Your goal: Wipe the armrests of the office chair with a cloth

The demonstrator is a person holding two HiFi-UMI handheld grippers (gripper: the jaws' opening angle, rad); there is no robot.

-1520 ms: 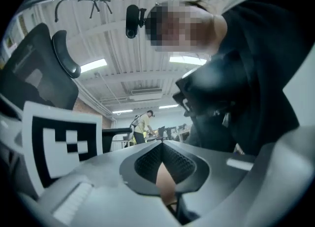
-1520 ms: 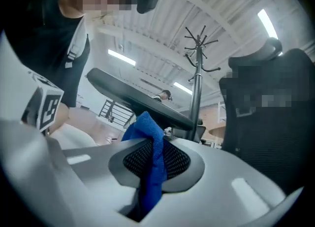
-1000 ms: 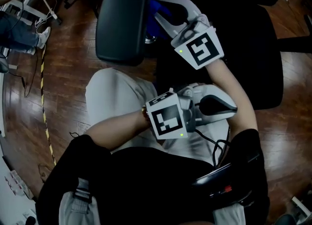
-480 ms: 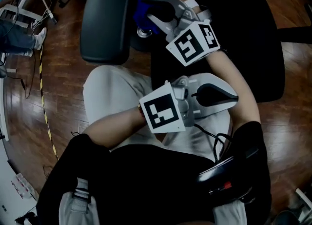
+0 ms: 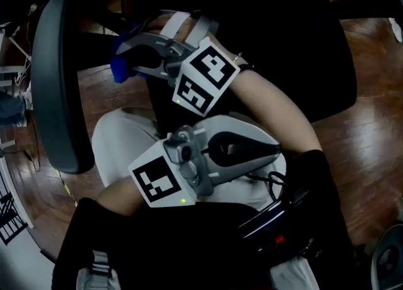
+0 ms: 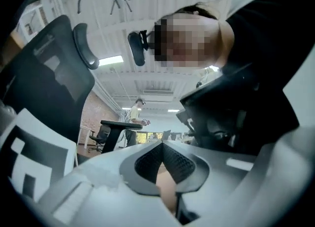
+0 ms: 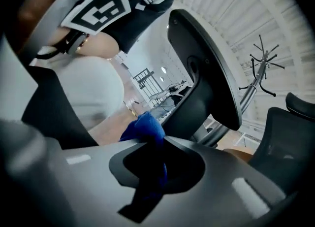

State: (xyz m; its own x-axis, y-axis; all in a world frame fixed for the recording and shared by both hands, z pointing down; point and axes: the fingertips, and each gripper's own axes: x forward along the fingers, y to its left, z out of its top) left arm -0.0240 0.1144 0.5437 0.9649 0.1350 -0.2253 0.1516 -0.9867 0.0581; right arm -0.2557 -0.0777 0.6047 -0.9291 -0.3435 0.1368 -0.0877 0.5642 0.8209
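The chair's dark armrest pad (image 5: 56, 87) runs along the left side of the head view. My right gripper (image 5: 126, 56) points left toward it, shut on a bunched blue cloth (image 5: 121, 65) that sits just to the right of the pad; I cannot tell whether they touch. In the right gripper view the cloth (image 7: 145, 127) pokes out of the gripper (image 7: 147, 145), with the armrest (image 7: 206, 73) just beyond. My left gripper (image 5: 277, 150) lies over the lap, pointing right under the right forearm, shut with nothing in it (image 6: 162, 145).
The black chair seat (image 5: 283, 37) fills the upper right, over a wooden floor (image 5: 365, 131). A light-trousered leg (image 5: 119, 138) lies between armrest and seat. A chair back and headrest (image 6: 54, 73) rise on the left, and a person (image 6: 135, 115) stands far off by a desk.
The right gripper and the blue cloth have swung left and down in the view. The armrest now lies along the left edge. The left gripper has stayed over the lap.
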